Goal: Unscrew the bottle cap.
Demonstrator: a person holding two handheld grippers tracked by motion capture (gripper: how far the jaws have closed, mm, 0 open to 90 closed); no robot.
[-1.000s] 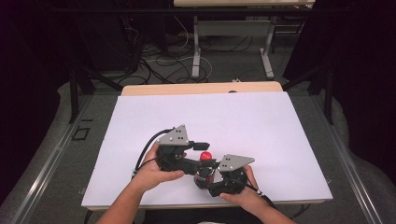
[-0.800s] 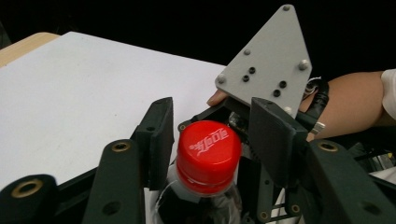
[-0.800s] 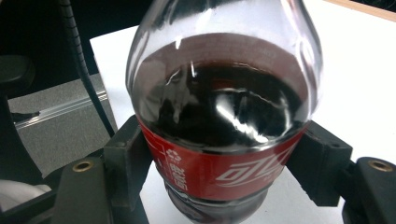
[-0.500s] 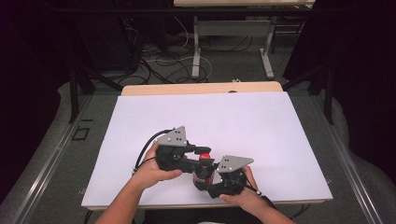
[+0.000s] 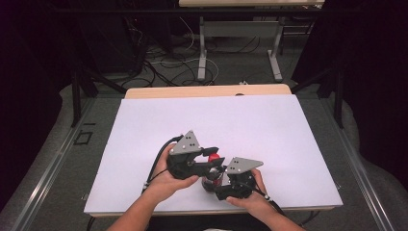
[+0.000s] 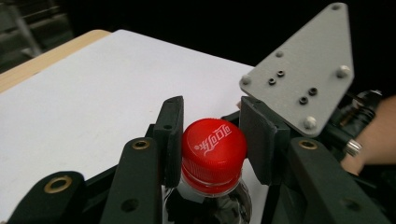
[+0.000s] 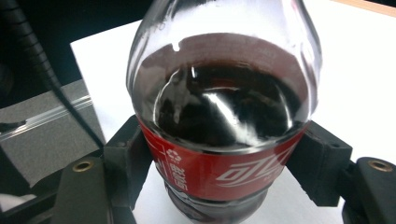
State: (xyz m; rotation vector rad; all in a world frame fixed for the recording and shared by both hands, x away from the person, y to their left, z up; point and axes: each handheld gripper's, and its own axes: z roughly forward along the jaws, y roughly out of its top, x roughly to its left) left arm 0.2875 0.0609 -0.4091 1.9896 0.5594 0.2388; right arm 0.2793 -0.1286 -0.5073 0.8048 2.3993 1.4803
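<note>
Newly cap-clamping left tool [image 6: 212, 140]; one bottle [image 7: 224, 135], seemingly.

Your desk [image 5: 144, 91]: wooden edge at far side, white sheet [image 5: 240, 125] covering top. Beyond it you see tangled cables [image 5: 163, 62] on floor, grey table legs [image 5: 202, 48].

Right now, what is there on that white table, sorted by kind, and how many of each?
Cola bottle with red cap: 1
Hand-held gripper: 2, left on the cap, right around the bottle's body
Total: 3
</note>
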